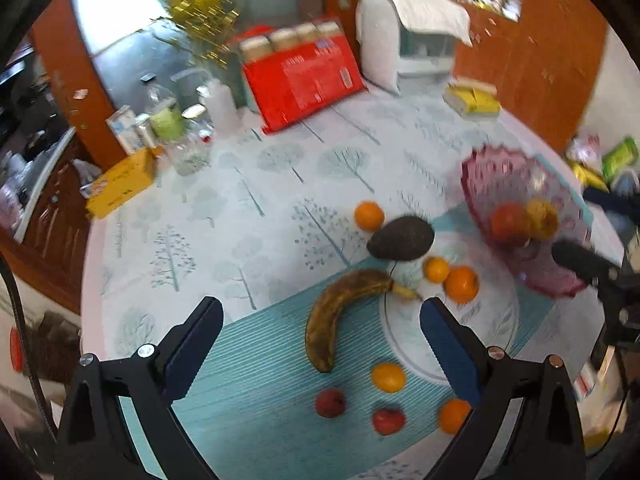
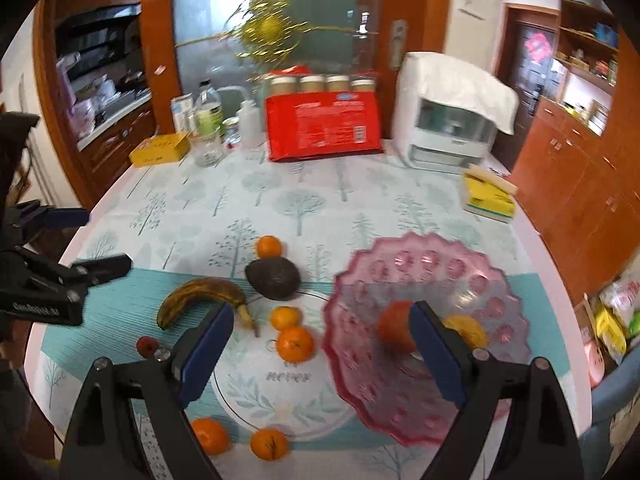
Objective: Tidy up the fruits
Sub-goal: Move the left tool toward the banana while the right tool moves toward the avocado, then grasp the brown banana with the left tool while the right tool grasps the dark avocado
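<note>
Both views are smeared by motion blur, so fine surface detail on the fruit is hard to read. The left claw (image 1: 320, 320) hangs above the tabletop (image 1: 224, 216) with its blue-padded jaws wide apart and nothing between them; below the gap lies a long, curved, heavily browned banana (image 1: 340, 312). The right claw (image 2: 320, 340) is likewise spread open and empty, and its right finger (image 2: 436, 356) covers part of a reddish round fruit (image 2: 394, 326) inside the pink bowl (image 2: 424, 280).

That bowl is translucent plastic with a scalloped rim and round embossed dimples. It holds the reddish fruit and, just beside it, a yellow one (image 2: 468, 330) whose kind I cannot tell through the blur.

On the patterned cloth, a dark, matte, pebbly avocado (image 2: 274, 278) sits touching a small orange (image 2: 269, 247) behind it. Two more oranges (image 2: 290, 330) touch each other between the banana's stem and the bowl. In the left wrist view a further orange (image 1: 388, 377) lies near the banana's tip, two small red fruits (image 1: 330, 403) rest near the front edge, and another orange (image 1: 454, 416) is half cut off by the claw's right finger.

At the back stand a glossy red package (image 2: 324, 128), a white appliance draped with a cloth (image 2: 452, 120) and a yellow box (image 2: 160, 150), all soft-edged.
</note>
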{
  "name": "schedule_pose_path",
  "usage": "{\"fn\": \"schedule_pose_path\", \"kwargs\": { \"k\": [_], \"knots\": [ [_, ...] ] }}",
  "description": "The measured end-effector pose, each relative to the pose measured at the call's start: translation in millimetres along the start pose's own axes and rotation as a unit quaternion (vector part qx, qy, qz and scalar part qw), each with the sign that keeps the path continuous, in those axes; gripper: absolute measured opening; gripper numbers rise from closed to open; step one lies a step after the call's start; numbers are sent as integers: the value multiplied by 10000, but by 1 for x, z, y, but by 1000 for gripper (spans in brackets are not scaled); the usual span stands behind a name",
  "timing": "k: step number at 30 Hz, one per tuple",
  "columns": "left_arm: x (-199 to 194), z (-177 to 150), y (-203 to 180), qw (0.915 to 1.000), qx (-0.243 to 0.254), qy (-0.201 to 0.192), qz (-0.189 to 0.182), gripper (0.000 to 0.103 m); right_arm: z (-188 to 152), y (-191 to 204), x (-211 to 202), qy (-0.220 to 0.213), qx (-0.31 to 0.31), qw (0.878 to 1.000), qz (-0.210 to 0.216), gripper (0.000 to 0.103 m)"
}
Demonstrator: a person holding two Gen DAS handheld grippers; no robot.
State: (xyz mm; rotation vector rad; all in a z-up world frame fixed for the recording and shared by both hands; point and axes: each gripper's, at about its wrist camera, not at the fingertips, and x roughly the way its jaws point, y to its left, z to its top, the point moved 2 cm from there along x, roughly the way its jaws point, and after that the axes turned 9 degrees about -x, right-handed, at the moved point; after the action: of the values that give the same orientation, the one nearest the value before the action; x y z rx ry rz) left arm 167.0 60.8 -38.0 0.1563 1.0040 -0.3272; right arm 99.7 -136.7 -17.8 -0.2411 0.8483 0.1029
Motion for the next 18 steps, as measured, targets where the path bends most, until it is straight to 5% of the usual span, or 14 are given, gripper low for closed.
{"fn": "schedule_pose_path", "kwargs": {
  "k": [9,12,18],
  "knots": [
    [104,0,5,9951,209,868,-416,92,31,17,86,542,-939,9930,469,90],
    [133,-3,8,9916,76,1179,-532,84,32,23,120,857,-1279,9862,609,90],
    [155,-7,9,9888,91,1342,-649,83,28,34,170,1496,-1857,9669,908,90]
  ]
}}
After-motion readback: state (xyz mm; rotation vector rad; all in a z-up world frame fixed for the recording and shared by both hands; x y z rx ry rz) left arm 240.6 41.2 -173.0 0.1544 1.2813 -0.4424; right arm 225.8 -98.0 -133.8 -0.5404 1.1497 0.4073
